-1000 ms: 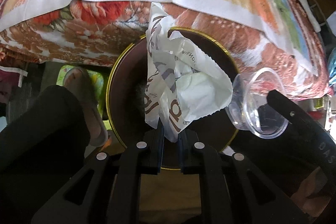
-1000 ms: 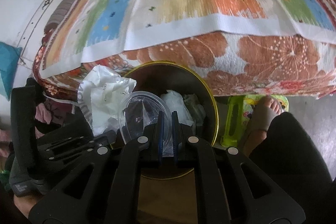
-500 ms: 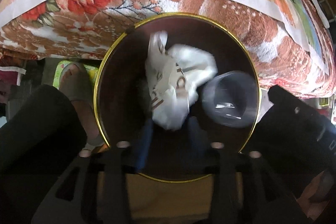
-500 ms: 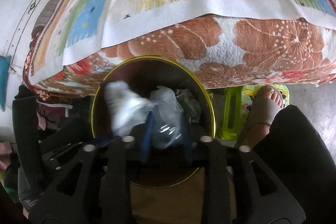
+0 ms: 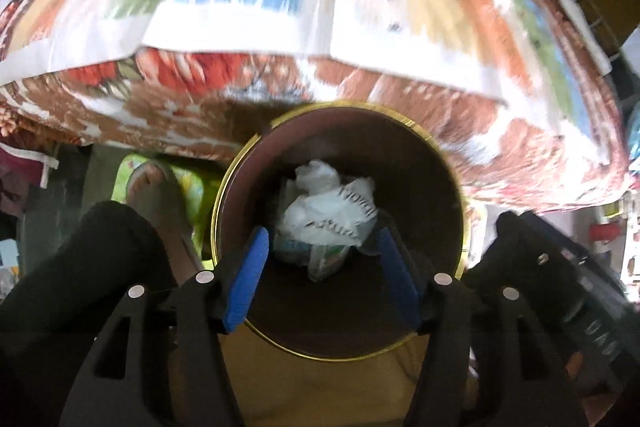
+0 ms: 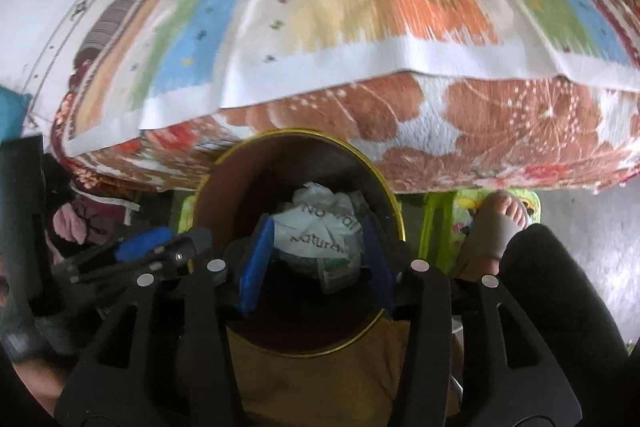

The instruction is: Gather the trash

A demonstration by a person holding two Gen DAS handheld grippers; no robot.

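Note:
A round brown bin with a gold rim (image 5: 460, 227) (image 6: 394, 211) stands on the floor against the bed. Inside it lies a crumpled white printed paper bag (image 5: 336, 215) (image 6: 320, 227) on other trash. My left gripper (image 5: 320, 251) is open and empty above the bin mouth. My right gripper (image 6: 316, 243) is open and empty above the bin too. The left gripper's blue pads (image 6: 144, 243) show at the left of the right wrist view. The clear plastic cup is not visible.
A bed with a striped cover (image 5: 320, 7) (image 6: 360, 7) over a floral blanket (image 6: 500, 115) fills the far side. The person's black-clad leg (image 5: 88, 267) (image 6: 560, 287) and sandalled foot (image 5: 156, 191) (image 6: 500, 223) are beside the bin, on a green mat (image 6: 440, 211).
Both grippers opened. The paper bag left the left gripper and the clear cup left the right gripper, and both dropped into the bin. Both grippers then rose and tilted toward the bed.

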